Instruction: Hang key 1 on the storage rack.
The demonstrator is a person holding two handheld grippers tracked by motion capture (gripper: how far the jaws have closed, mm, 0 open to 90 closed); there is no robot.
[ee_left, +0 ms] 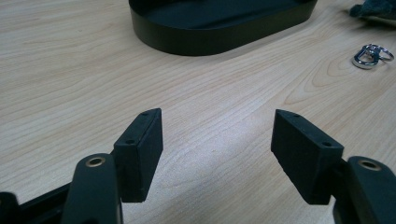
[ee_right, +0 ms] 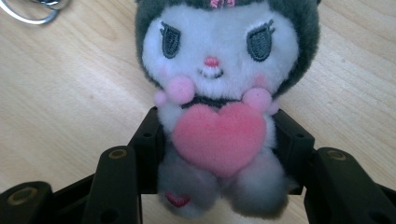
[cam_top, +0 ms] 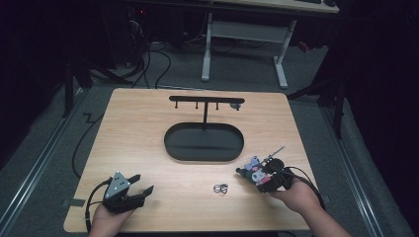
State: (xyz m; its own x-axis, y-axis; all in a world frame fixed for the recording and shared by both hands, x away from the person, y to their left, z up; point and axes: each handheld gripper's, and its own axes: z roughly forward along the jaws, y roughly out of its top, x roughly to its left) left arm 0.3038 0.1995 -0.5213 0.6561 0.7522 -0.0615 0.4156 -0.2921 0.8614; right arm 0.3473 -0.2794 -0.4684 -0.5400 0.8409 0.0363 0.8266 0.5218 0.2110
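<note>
The right gripper (ee_right: 219, 140) is closing its two jaws on the body of a plush toy (ee_right: 219, 70), and the pads are pressing into the toy's sides just beside the pink heart (ee_right: 219, 135) that it is holding at its chest. The toy is sitting between the jaws with its head rising beyond the jaw tips and its feet hanging back toward the jaw roots. In the high view the same right gripper (cam_top: 262, 177) is lying near the table's right front edge, with the plush toy (cam_top: 254, 170) projecting from its jaws toward the black oval tray (cam_top: 170, 143).

A metal key ring (cam_top: 221, 188) is resting on the wooden table (cam_top: 138, 123), just beyond and to one side of the right jaws. From the left gripper view the key ring (ee_left: 371, 56) is lying well ahead of the jaws and off to the right pad's side.

The left gripper (ee_left: 217, 154) is holding its jaws spread wide, with bare tabletop between the pads. The black oval tray (ee_left: 210, 32) is standing ahead of these jaws. In the high view the left gripper (cam_top: 141, 185) is resting at the table's left front.
</note>
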